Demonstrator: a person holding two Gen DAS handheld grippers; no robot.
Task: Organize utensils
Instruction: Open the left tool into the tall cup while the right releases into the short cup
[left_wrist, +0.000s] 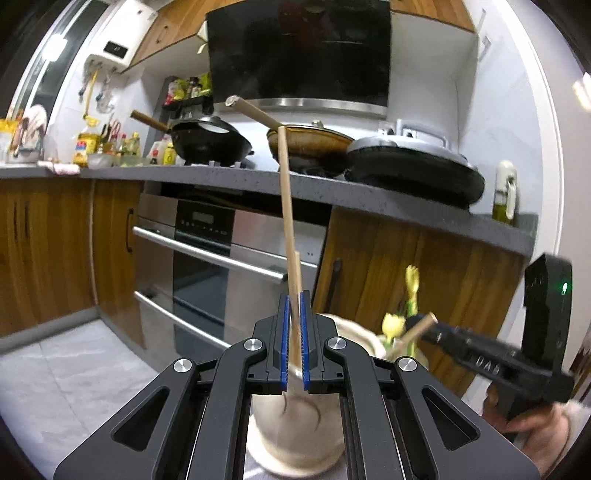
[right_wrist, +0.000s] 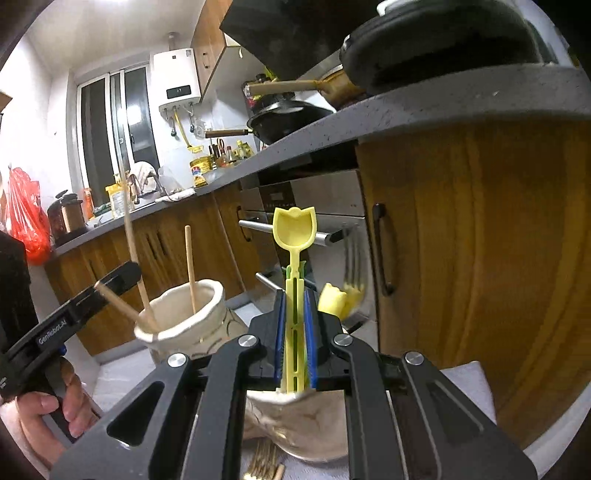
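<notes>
the left tongs clamp a thin wooden chopstick above a cream ceramic jar, while the right tongs grip a yellow tulip-shaped plastic spoon.

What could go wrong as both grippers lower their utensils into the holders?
1. The left gripper pinches the long wooden chopsticks low, so the tall ends could swing or slip.
2. The right gripper holds the yellow tulip spoon over a ceramic holder already holding yellow utensils; it may snag.
3. The grippers work close together and could collide.
</notes>
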